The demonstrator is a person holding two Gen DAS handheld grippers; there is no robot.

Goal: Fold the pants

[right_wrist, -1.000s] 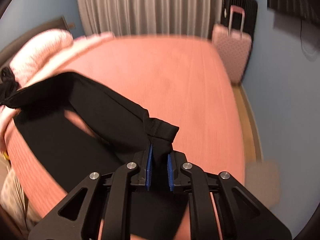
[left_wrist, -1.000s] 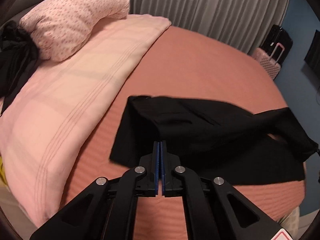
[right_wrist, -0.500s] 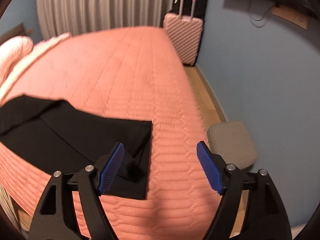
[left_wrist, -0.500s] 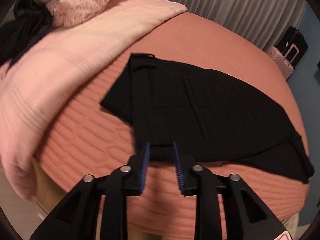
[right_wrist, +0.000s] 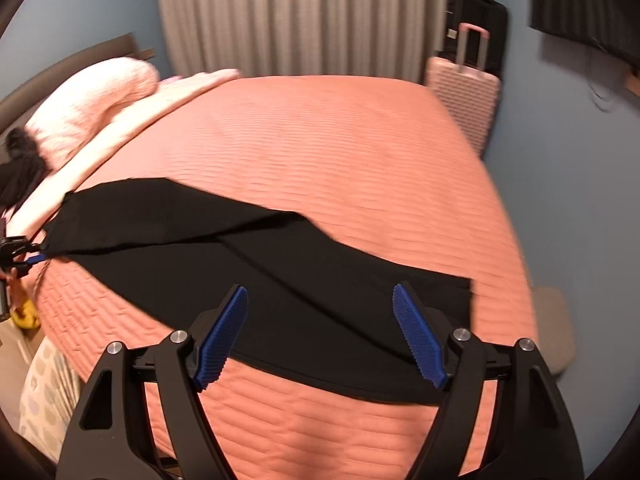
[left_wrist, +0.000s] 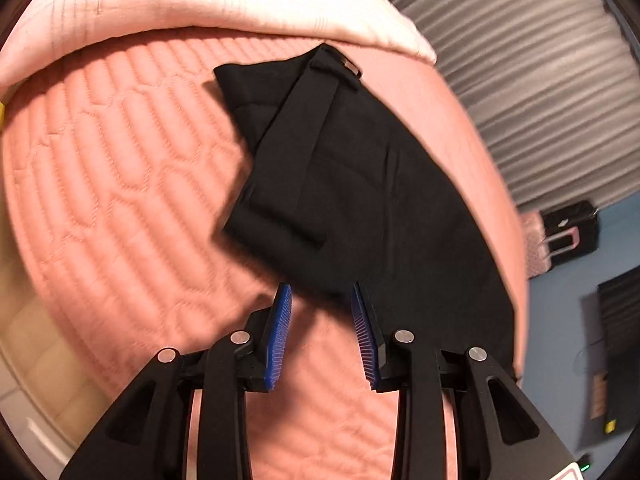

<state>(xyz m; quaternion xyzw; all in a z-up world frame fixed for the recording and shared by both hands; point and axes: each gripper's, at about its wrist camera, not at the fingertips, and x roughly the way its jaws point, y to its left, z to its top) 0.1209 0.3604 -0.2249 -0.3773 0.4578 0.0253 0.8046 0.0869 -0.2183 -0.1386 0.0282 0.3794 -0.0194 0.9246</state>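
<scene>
- your left gripper (left_wrist: 321,300) stands with its jaws partly apart, released; the near corner of the pants (left_wrist: 360,184) at the waist end lies between the blue pads (left_wrist: 279,326) but they do not press on it.
- your right gripper (right_wrist: 321,334) is spread wide and empty, jaws having just been opening, hovering above the leg end with black cloth showing between and beyond the pads.
- the pants lie flat on the salmon quilted bedspread (right_wrist: 328,152), near the edge of the bed closest to you, already doubled leg on leg as far as i can judge.
- the relation that matters: the long axis runs across you, waistband (left_wrist: 316,100) at the left hand's end, hems (right_wrist: 448,312) at the right hand's end. each gripper is already at its own end, neither is nearer the middle.
- so the coming fold, in my judgement, goes along that axis: one end carried over to the other. the right is wide enough to take the hem edge; the left would need to close on the waist corner or hold it down.
- further out, the pale pink duvet (left_wrist: 200,4) lies just beyond the waistband, close but apart from it; keep the cloth off it.
- curtains (right_wrist: 312,16) and a pink suitcase (right_wrist: 464,92) stand well beyond the bed.
</scene>
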